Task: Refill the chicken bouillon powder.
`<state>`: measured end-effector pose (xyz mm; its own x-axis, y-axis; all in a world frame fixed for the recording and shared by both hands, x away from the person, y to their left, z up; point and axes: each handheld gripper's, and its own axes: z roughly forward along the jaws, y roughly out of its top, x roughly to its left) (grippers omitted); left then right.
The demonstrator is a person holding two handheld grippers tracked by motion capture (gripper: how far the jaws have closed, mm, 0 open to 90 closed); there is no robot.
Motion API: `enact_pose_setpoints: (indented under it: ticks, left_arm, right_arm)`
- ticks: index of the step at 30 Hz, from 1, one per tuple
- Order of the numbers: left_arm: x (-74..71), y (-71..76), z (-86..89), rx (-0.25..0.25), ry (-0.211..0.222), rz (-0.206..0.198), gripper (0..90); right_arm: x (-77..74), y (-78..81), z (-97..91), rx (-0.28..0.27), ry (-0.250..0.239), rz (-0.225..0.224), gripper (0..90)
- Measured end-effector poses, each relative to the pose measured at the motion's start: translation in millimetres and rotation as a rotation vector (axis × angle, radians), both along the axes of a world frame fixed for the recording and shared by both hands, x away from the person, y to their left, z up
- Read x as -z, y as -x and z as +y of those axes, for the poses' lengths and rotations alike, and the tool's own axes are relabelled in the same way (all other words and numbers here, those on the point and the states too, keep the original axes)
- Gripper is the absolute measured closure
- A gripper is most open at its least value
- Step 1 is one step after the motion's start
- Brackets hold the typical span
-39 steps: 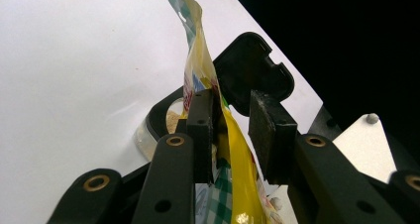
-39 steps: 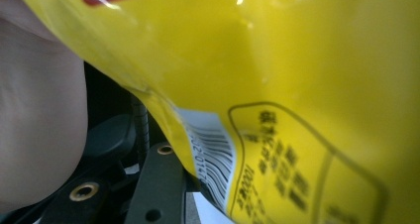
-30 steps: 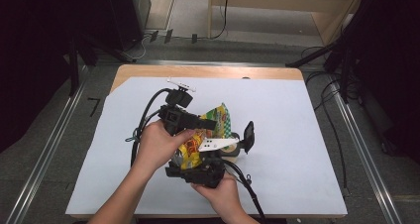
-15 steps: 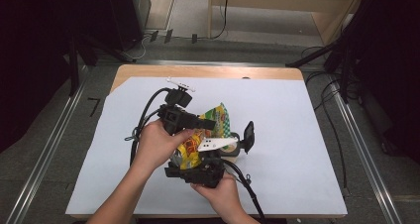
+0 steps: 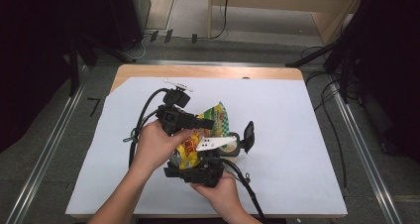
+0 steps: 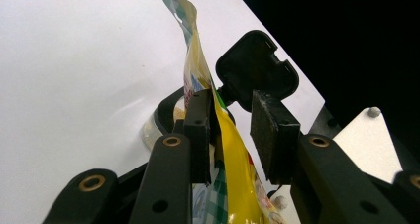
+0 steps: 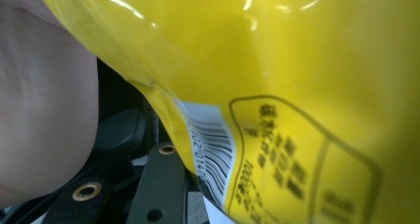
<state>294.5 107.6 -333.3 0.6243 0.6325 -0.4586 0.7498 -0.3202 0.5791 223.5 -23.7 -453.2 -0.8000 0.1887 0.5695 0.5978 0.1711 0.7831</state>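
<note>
1. We are looking down on a wooden tabletop (image 5: 148,71) covered by a white paper sheet (image 5: 297,135), with both of the person's hands meeting just left of its middle.
2. We are seeing a glossy yellow plastic snack bag (image 5: 198,137) with green and red print being held up off the sheet between the two tools.
3. The left hand-held gripper (image 6: 230,130) is standing partly open with the bag's top edge running up between its jaws; the left pad (image 6: 198,130) is lying against the film, while the right pad (image 6: 275,135) is standing clear of it, so nothing is being pinched.
4. In the high view the left hand (image 5: 158,147) is wrapping around that tool beside the bag.
5. The right hand-held gripper (image 5: 198,170) is sitting under the bag's lower end, carried by the right hand (image 5: 220,189); in its own view the bag's barcoded back is covering the jaws, so we cannot tell whether they are gripping it.
6. A black moulded part on a short stalk (image 5: 248,136) is standing just right of the bag.
</note>
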Motion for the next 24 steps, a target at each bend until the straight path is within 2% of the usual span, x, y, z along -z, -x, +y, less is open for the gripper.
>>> enact_pose_setpoints:
  ticks: [3, 24]
  left_arm:
    - [0.1, 0.3, 0.9, -0.003, -0.005, -0.001, 69.9]
    - [0.8, 0.2, -1.7, 0.003, -0.01, -0.004, 70.5]
  right_arm:
    - [0.6, -0.7, 0.8, -0.016, -0.012, 0.006, 71.2]
    - [1.8, -0.2, 0.6, 0.003, -0.004, 0.0, 70.0]
